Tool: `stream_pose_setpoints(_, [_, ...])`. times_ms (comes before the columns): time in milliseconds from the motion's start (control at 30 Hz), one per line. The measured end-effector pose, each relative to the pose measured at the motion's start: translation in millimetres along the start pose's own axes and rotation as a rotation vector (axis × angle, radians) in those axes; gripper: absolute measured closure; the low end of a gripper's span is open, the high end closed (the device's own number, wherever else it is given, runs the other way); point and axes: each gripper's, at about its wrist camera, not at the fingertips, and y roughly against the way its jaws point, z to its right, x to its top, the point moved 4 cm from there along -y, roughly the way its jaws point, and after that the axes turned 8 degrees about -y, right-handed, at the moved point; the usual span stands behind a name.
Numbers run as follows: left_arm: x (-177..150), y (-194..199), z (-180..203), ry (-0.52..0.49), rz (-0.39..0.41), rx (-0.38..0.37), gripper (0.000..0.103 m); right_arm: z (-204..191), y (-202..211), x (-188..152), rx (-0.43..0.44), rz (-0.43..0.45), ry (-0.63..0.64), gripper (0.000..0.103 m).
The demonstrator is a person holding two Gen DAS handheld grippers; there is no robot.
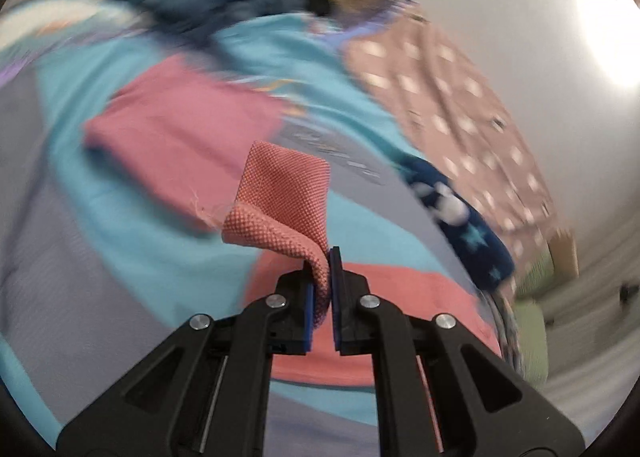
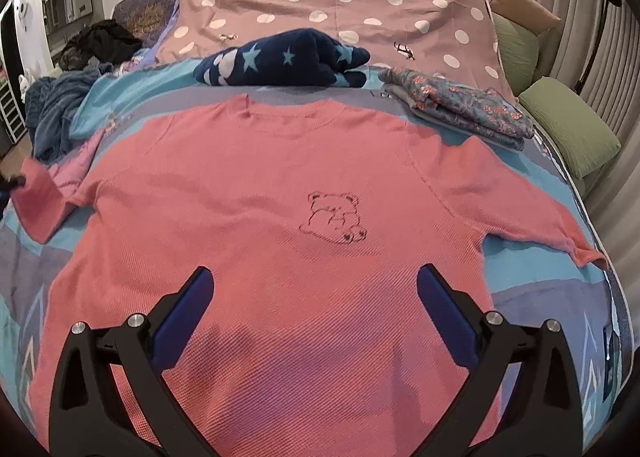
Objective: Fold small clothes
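A pink waffle-knit T-shirt point(image 2: 280, 193) with a small bear outline on the chest is spread flat, front up, across the middle of the bed point(image 2: 568, 289), its neckline toward the head of the bed and its hem toward the foot edge. The left gripper point(image 1: 322, 277) is closed on a pinch of the shirt's fabric, seemingly the sleeve end; the cloth is seen bunched between the blue pads point(image 1: 308, 309) and flopping over above them. In the right wrist view that sleeve point(image 2: 38, 193) is seen raised off the bedspread near the bed's left edge. The right gripper point(image 2: 314, 297) is held spread wide above the lower body of the shirt, with nothing between its pads.

The shirt is judged to be light, soft and limp: it sags wherever it is not supported, and a single layer is easily dragged across the bedspread. The knit looks grippy rather than slippery, so a shallow pinch at a hem or seam is likely enough. The best holds are judged to be the sleeve cuffs, the shoulder seams and the hem corners, where doubled fabric gives thickness. A loose thread at the pinched edge could snag.

A folded floral garment point(image 2: 460, 113) and a navy star-print fleece item point(image 2: 280, 57) lie nearer the head of the bed.
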Motion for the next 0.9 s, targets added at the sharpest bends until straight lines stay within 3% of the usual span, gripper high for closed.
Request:
stream_pose_setpoints(233, [-35.7, -19.2, 156.5, -0.321, -0.068, -0.175, 0.096, 24.6, 5.1, 12.4, -0.012, 0.038, -0.022, 0.001])
stream_pose_setpoints(333, [-70.0, -32.6, 216.8, -0.455, -0.116, -0.241, 0.096, 42.2, 5.2, 17.1, -0.027, 0.051, -0.051, 0.002])
stream_pose_setpoints(433, [-113.0, -55.0, 264.3, -0.578, -0.185, -0.273, 0.096, 61.1, 2.1, 23.9, 0.0, 0.043, -0.094, 0.012])
stream_pose_setpoints(567, [-158.6, -79.5, 286.1, -0.643, -0.279, -0.291, 0.096, 74.3, -3.1, 30.4, 0.119, -0.009, -0.15, 0.038])
stream_pose_setpoints(667, [-188.2, -89.9, 284.6, -0.672, -0.334, -0.278, 0.094, 74.3, -11.2, 34.8, 0.232, -0.074, -0.189, 0.047])
stream_pose_setpoints(900, [-206.8, -96.4, 269.8, -0.672, -0.382, -0.252, 0.094, 50.2, -50.1, 35.3, 0.527, -0.33, -0.318, 0.049])
